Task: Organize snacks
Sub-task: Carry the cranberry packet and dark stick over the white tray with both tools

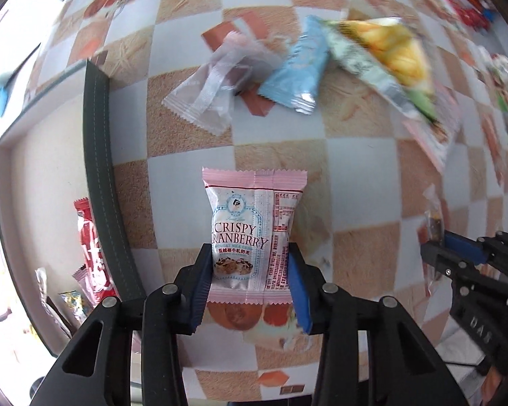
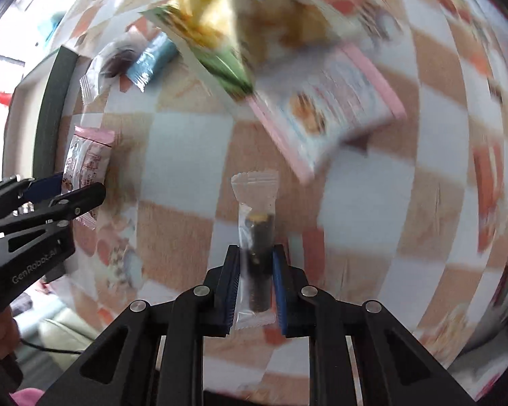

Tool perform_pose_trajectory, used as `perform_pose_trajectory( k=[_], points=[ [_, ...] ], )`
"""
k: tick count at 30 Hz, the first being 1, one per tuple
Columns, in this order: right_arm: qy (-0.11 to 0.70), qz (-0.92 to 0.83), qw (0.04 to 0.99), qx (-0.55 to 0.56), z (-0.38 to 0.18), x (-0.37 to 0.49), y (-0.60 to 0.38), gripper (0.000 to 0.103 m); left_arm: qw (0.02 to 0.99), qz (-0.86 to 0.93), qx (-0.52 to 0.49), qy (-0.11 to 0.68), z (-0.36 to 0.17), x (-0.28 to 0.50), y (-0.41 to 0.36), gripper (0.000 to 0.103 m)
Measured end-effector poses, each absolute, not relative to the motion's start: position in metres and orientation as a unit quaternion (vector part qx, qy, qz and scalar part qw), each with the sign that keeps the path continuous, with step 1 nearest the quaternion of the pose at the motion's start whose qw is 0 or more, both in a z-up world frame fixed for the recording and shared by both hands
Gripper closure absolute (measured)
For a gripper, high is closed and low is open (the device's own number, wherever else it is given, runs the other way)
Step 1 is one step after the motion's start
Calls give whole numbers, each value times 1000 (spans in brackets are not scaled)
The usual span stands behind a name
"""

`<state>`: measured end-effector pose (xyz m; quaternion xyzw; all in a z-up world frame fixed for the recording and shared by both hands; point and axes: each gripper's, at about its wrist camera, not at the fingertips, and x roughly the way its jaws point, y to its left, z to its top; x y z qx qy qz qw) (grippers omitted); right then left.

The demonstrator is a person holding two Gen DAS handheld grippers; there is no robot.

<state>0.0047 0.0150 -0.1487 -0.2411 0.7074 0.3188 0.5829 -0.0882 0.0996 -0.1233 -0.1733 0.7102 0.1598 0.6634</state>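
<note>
Tablecloth (image 1: 193, 142), checkered, carries everything. Box (image 1: 98, 182) sits at its left edge. Just right of the box, the left gripper (image 1: 250, 277) clamps a pink cranberry pack (image 1: 250, 223). Farther right of the box, the right gripper (image 2: 254, 287) pinches a clear dark-snack wrapper (image 2: 255, 237).

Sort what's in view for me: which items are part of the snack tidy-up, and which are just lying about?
In the job: cranberry packet in left gripper; clear-wrapped dark snack in right gripper; blue packet; yellow bag; tray.
Lying about: checked tablecloth.
</note>
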Motion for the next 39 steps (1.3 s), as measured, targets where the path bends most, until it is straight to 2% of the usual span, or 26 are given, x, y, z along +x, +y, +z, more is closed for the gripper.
perform_pose_trajectory(
  k=[10,15,26,39],
  points=[
    [739,314,573,-163,-106,-16,5,83,708,139,-159,674,-58,-121,97,57],
    [725,336,576,-171,-88,-14,26,83,719,169,-172,652,-36,-145,115,57],
    [693,392,565,-217,-59,-35,79,83,726,231,-216,611,-24,-179,164,57],
    [679,443,518,-272,-60,-76,149,83,699,283,-270,599,-41,-235,204,57]
  ],
)
